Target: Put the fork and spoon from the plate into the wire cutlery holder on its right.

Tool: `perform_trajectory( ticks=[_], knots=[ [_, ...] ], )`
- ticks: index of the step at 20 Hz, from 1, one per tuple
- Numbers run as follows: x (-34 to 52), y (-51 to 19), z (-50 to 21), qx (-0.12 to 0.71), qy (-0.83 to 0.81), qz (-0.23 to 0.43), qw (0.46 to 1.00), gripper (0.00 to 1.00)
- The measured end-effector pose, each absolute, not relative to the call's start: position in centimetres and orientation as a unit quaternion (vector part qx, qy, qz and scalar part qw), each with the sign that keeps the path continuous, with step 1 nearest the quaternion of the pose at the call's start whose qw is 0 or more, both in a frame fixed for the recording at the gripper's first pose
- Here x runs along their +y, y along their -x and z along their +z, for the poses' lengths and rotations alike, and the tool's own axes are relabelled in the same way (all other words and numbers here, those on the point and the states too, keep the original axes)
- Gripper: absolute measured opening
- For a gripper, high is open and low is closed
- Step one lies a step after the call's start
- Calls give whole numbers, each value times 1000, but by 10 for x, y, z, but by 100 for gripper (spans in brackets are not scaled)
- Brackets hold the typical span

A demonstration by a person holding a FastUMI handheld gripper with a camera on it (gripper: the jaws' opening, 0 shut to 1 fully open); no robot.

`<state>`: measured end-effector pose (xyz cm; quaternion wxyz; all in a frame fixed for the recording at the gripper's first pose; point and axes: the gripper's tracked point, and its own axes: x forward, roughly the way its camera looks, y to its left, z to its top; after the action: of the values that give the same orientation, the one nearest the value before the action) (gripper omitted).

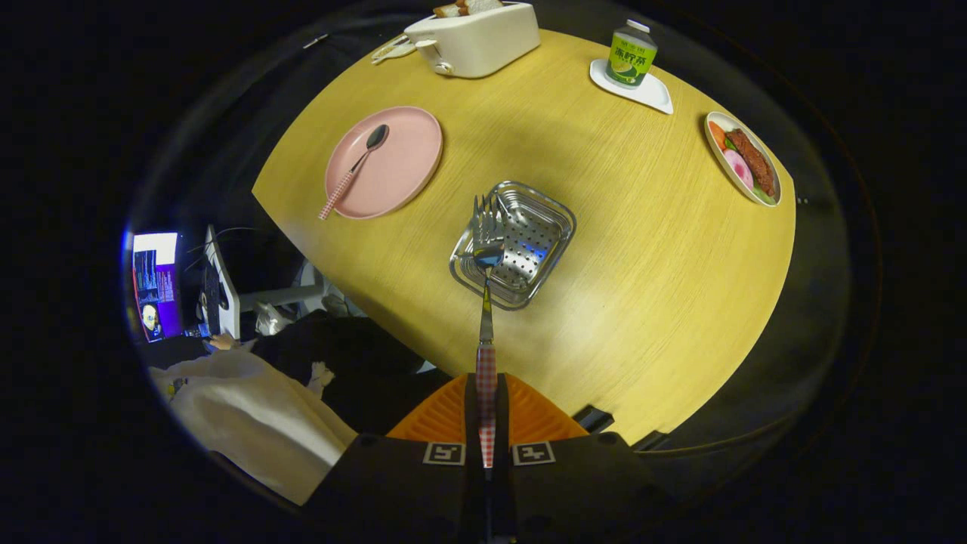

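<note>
Gripping the red-checked handle of the fork (486, 302) between its two orange fingers (442, 419), the gripper (486, 423) sits at the bottom centre of the frame, jaws closed tight on the handle. The fork runs straight up the frame from the fingers, and its tines lie over the near left rim of the wire cutlery holder (529, 242), a square metal basket with a perforated bottom at the middle of the frame. Whether the tines touch the basket cannot be told.

At the upper left, the pink plate (404, 170) lies well apart from the holder, and the spoon (355, 170) rests across it, bowl on the plate and checked handle reaching past the plate's lower left rim.

All of this stands on a pale yellow wood-grain table (642, 249), which takes up the centre and right of the frame. At the top centre a white toaster (476, 38) holds slices of bread. To its right a green-labelled bottle (631, 54) stands on a small white dish (650, 92). At the upper right an oval dish of food (744, 159) sits near the table's edge.

Beyond the table's left edge, at the lower left, the room is dark; a lit screen (156, 283) glows there, and a white sleeve (249, 415) lies below it, beside the gripper.
</note>
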<state>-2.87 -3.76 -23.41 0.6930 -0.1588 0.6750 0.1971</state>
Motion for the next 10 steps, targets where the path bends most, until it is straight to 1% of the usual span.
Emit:
perform_trajectory(
  ticks=[7, 10],
  knots=[
    [-48, 13, -250, 749, 180, 194, 607, 8],
    [-46, 1, -256, 763, 188, 185, 590, 10]
  ],
)
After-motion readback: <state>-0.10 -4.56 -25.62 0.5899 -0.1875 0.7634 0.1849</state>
